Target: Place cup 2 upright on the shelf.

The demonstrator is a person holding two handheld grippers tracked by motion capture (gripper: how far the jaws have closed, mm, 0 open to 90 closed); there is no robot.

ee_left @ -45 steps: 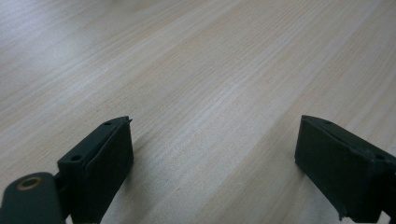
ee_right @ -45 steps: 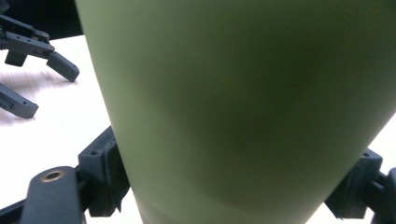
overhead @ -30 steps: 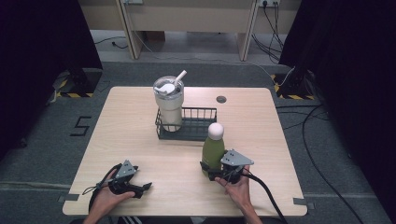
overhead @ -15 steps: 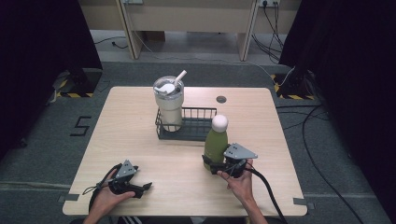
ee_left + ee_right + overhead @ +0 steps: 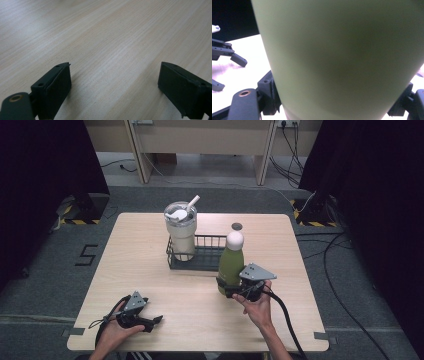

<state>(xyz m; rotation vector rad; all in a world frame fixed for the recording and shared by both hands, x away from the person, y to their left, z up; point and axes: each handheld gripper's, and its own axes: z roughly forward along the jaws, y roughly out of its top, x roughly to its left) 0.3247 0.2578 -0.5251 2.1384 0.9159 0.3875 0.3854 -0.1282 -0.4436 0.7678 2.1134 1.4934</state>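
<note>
- High view: a green bottle (image 5: 230, 265) with a white cap (image 5: 235, 240) is gripped low on its body by the right hand-held gripper (image 5: 229, 289), just in front of the black wire basket (image 5: 205, 262) on the wooden counter (image 5: 145, 245).
- Right gripper view: the jaws are seen clamped against both sides of the bottle's green body.
- A lidded tumbler (image 5: 181, 232) with a straw is seen standing in the basket's left end, apart from the bottle.
- Left gripper view: the left hand-held gripper (image 5: 115, 90) is held with jaws wide apart above bare wood, nothing between them; it is seen near the counter's front left edge.
</note>
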